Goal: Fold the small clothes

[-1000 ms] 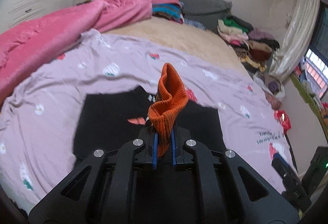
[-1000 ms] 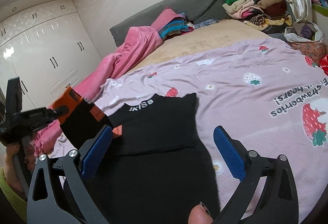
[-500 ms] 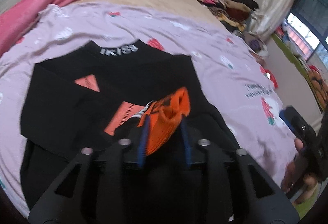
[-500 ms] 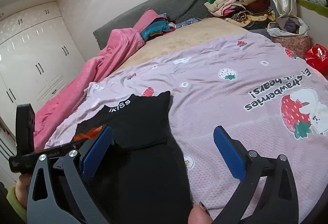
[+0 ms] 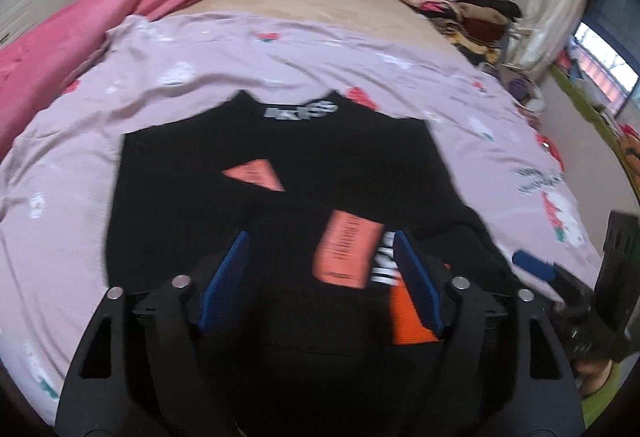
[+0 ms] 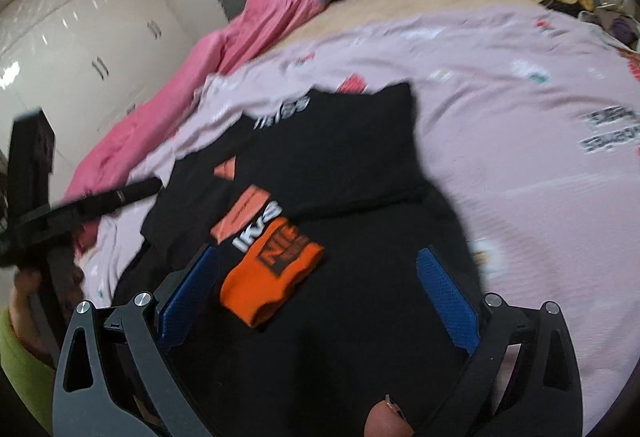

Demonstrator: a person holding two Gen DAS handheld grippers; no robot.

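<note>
On the bed (image 5: 200,49), my left fingers (image 5: 320,277) have let go of the orange cuff (image 6: 272,273), so the sleeve now lies folded across the black top (image 6: 332,141), and my right fingers (image 6: 316,301) are open too.

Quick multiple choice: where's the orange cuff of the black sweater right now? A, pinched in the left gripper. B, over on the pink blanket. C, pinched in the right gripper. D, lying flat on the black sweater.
D: the orange cuff lies flat on the black sweater, and both the left gripper and right gripper are open and hold nothing.
</note>
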